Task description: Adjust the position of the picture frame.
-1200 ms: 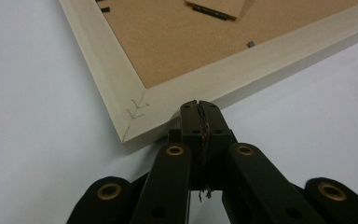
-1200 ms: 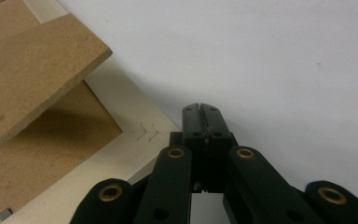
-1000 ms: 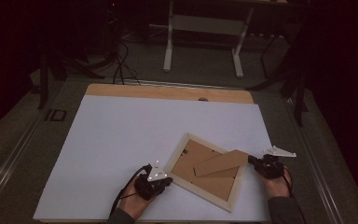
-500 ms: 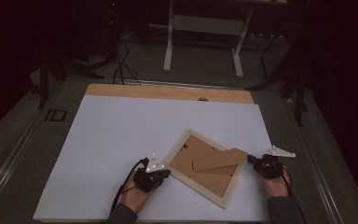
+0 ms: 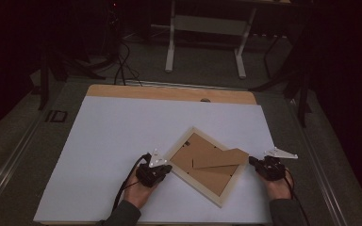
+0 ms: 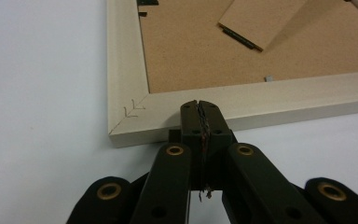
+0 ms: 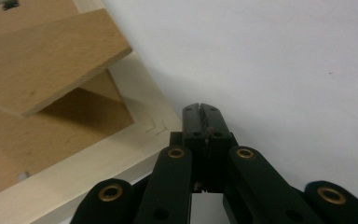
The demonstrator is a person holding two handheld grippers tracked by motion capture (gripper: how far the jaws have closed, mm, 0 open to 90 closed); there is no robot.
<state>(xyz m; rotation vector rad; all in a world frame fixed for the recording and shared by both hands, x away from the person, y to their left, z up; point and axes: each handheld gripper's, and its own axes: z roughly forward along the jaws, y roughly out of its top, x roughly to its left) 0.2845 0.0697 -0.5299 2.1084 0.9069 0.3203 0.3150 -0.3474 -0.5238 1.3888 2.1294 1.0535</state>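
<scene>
A picture frame (image 5: 207,167) lies face down and skewed on the white bench (image 5: 122,136), its brown stand flap (image 5: 220,158) raised. The left gripper (image 6: 199,108) and right gripper (image 7: 200,112) each have 2 fingers pressed together, tips touching opposite frame corners, holding nothing.

A white-topped table (image 5: 122,141) carries a pale wooden picture frame (image 5: 206,165), lying face down, turned diagonally.
</scene>
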